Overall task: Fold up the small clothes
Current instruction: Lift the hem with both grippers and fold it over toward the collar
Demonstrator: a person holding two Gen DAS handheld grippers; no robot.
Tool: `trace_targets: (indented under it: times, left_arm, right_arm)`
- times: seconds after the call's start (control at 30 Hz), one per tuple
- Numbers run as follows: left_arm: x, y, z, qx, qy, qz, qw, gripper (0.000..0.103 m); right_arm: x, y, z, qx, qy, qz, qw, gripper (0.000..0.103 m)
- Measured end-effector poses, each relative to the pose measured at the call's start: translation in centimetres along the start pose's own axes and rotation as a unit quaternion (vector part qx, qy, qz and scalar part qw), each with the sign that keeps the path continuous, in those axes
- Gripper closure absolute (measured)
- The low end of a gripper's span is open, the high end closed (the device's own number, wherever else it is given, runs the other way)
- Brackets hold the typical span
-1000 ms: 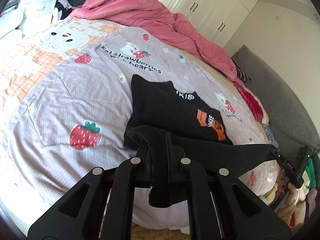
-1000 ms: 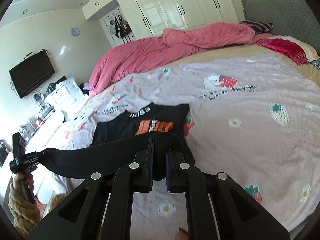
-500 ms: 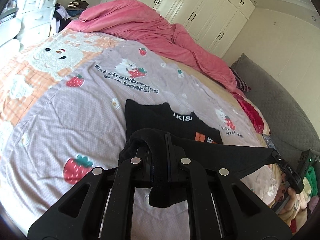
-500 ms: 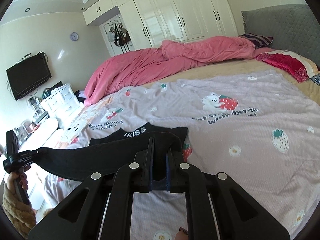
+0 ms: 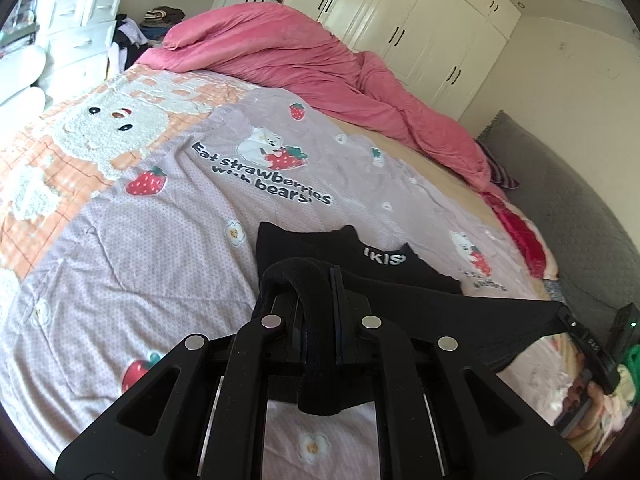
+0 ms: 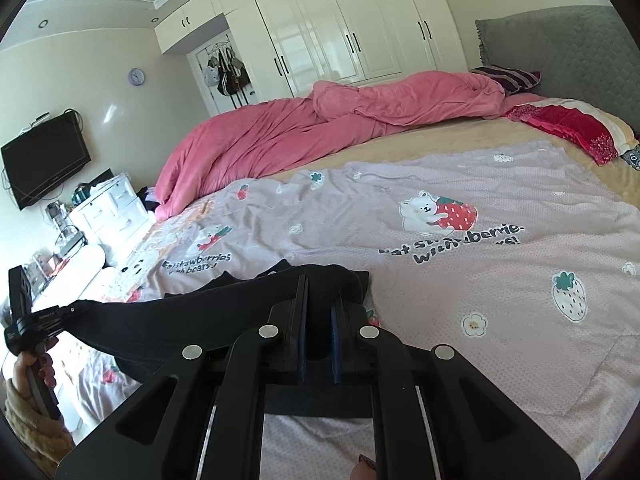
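Left wrist view: left gripper (image 5: 320,292), jaws closed on the near hem of the black garment (image 5: 384,276), lifted off the bed (image 5: 160,240) for folding

Right wrist view: right gripper (image 6: 318,300) likewise clamps the hem, stretching it taut

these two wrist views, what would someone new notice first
First, the black garment stretched in the air between the left tongs and the right tongs, both shut on its near edge, with its far part lying on the lilac strawberry-and-bear sheet. Next, the crumpled pink duvet heaped along the far side of the bed, in front of the white wardrobe doors.
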State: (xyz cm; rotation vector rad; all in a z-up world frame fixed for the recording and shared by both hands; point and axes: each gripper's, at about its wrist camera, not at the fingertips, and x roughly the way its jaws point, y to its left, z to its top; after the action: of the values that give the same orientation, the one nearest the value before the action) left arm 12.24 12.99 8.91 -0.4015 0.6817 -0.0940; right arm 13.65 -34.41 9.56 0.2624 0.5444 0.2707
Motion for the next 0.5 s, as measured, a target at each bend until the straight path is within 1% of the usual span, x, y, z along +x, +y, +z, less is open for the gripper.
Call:
trace_targets:
  times: [0.27, 0.5]
  left_arm:
    - [3.6, 0.0, 0.0, 0.018, 0.014, 0.034, 0.9992, 0.1]
    - [5.6, 0.4, -0.2, 0.015, 0.024, 0.043, 0.9987, 0.1]
  right_arm:
    - [3.0, -0.6, -0.5, 0.002, 0.02, -0.017, 1.0, 0.095]
    - [5.3, -1.6, -1.1, 0.01, 0.037, -0.027, 0.999, 0.095]
